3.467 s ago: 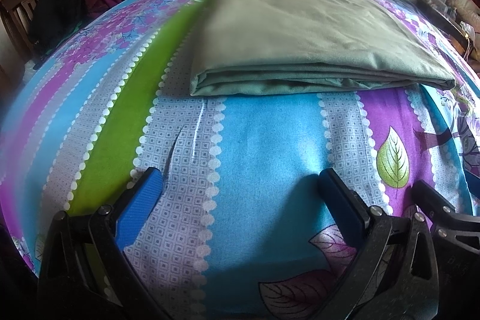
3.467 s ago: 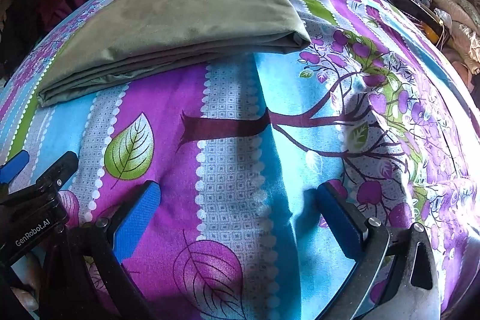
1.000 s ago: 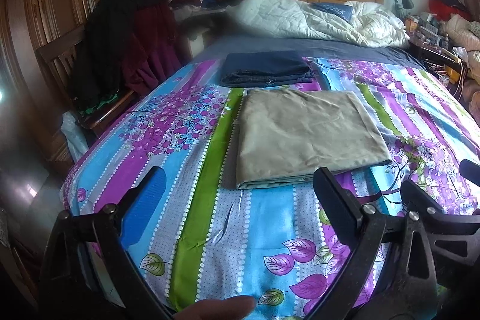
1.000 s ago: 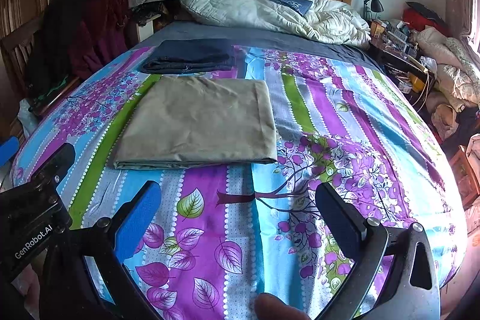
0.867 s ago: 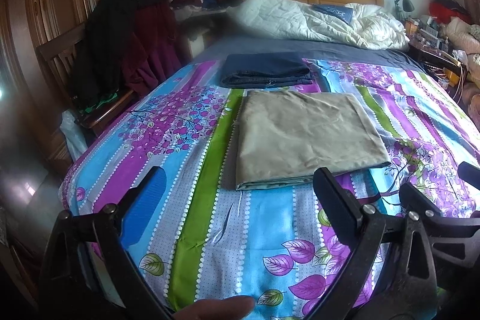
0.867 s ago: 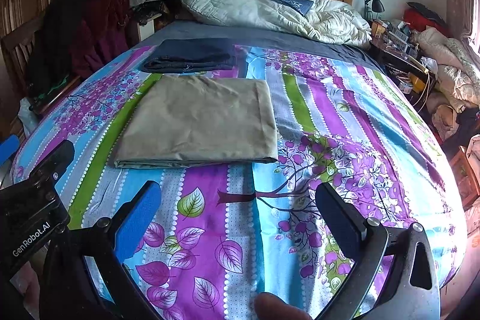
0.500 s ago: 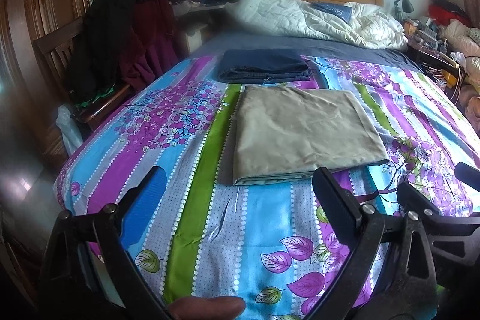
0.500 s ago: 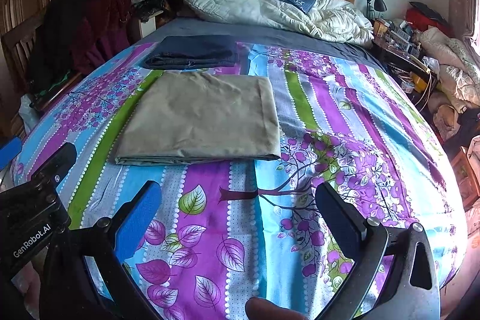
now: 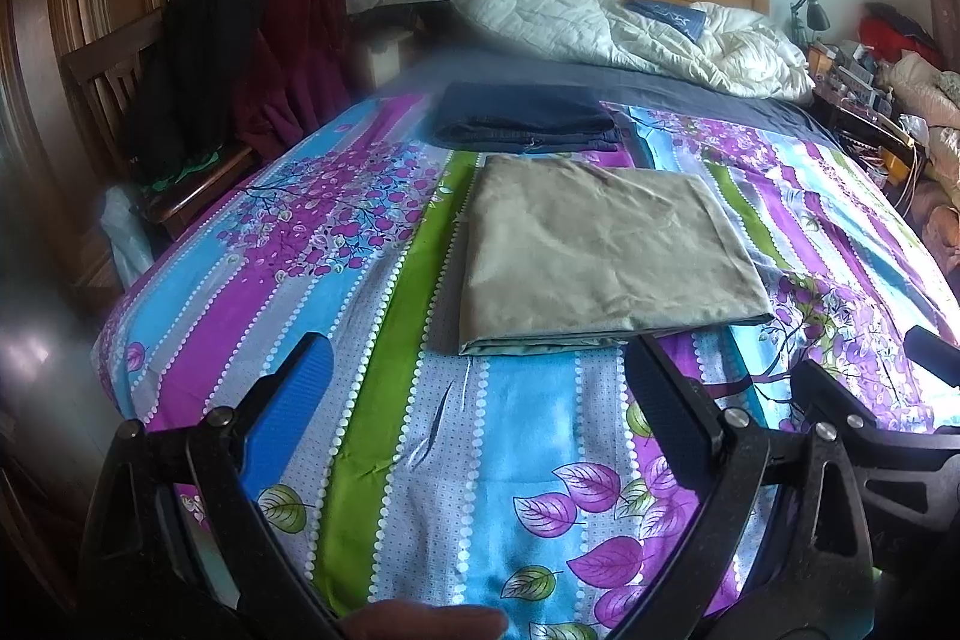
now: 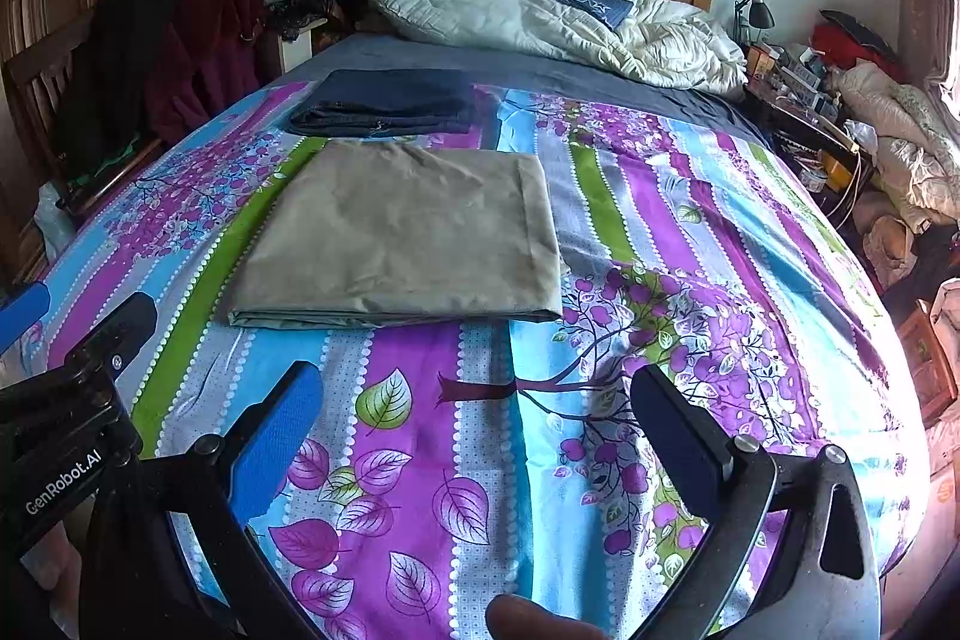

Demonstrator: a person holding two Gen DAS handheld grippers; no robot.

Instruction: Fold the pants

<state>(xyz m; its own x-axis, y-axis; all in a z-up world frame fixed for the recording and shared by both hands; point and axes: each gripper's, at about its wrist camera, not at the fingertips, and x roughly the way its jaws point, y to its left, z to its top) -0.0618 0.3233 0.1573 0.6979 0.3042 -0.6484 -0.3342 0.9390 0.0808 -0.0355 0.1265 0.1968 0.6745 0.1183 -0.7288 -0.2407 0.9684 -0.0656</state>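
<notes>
**Folded trousers on the patterned bed**

Bright striped floral bedspread (image 9: 420, 430) covers the wooden-headboard bed. On it lie the khaki cotton pants (image 10: 402, 232), folded into a flat rectangle, with a folded dark-blue garment (image 10: 384, 100) just beyond (near the rumpled white quilt (image 9: 630, 28)). Left gripper (image 9: 480, 394) and right gripper (image 10: 477, 412) hover apart from the pants, jaws spread wide, holding nothing.
</notes>
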